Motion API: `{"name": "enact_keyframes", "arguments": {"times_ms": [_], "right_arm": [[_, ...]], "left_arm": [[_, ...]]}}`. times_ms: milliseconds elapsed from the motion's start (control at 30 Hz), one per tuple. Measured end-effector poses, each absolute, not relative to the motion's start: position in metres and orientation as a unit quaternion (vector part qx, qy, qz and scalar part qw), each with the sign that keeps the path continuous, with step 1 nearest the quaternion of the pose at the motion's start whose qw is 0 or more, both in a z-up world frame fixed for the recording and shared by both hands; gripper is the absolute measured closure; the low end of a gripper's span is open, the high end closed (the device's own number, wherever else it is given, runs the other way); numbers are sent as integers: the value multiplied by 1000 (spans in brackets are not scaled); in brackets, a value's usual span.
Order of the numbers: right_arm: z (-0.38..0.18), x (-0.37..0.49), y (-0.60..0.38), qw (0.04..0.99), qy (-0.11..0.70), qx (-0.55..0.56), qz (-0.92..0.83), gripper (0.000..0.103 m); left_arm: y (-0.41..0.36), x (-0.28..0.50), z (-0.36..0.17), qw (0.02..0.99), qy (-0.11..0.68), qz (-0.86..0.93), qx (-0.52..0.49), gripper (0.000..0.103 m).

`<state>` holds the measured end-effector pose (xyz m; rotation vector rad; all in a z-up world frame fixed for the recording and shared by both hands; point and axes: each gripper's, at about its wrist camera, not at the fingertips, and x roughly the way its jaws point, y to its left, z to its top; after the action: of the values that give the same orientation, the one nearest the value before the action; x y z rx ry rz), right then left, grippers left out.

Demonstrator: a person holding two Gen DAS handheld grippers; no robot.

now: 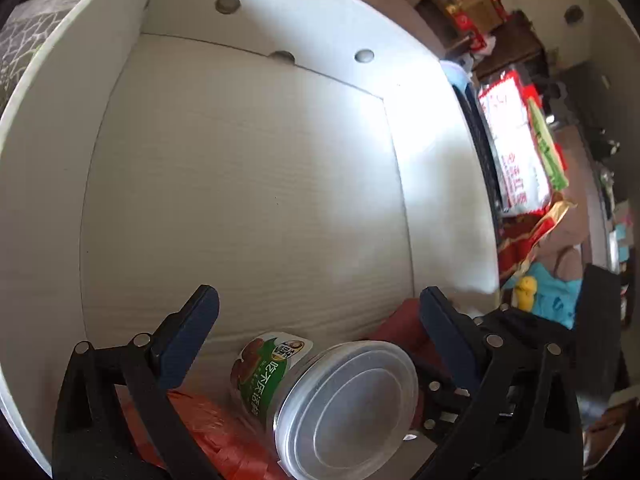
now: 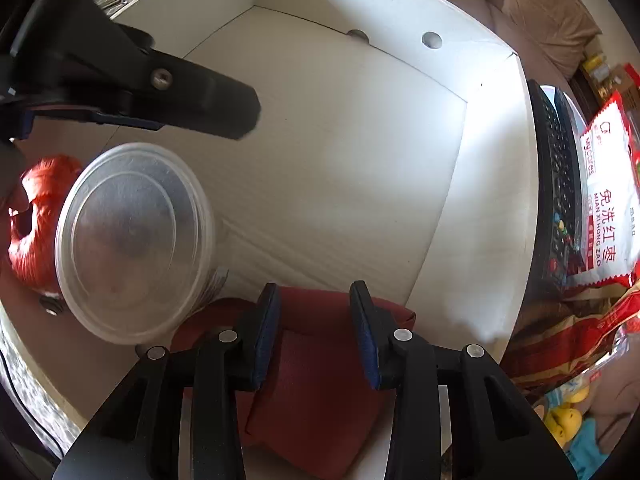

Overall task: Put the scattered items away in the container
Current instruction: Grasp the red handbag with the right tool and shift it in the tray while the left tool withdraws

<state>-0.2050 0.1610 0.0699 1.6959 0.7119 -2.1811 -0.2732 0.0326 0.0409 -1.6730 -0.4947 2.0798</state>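
A smooth white cardboard box [image 2: 400, 128] holds a clear-lidded plastic tub [image 2: 134, 240], an orange twine ball [image 2: 36, 216] and a dark red fabric pouch [image 2: 316, 380]. Left gripper [image 1: 316, 312] jaws released above the tub; right gripper [image 2: 316, 308] jaws parted astride the pouch. Snack bags [image 2: 608, 200] crowd outside.

My white box [image 2: 472, 208] sat with a lidded cup [image 2: 134, 240], red pouch [image 2: 320, 380] and orange twine roll [image 2: 38, 220] lying on its floor.
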Motion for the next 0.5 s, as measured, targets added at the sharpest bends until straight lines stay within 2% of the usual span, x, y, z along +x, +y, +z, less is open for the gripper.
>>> {"name": "enact_keyframes", "arguments": {"times_ms": [167, 267, 367, 500], "right_arm": [[75, -199, 180, 144, 254, 576, -764, 67], [73, -199, 185, 144, 249, 570, -769, 67], [72, -199, 187, 140, 255, 566, -772, 68], [91, -197, 207, 146, 194, 550, -799, 67]], "left_arm": [[64, -259, 36, 240, -94, 725, -638, 2], [73, -251, 37, 247, -80, 707, -658, 8], [77, -246, 39, 251, -66, 697, -668, 8], [76, -245, 40, 265, -75, 688, -671, 8]]}}
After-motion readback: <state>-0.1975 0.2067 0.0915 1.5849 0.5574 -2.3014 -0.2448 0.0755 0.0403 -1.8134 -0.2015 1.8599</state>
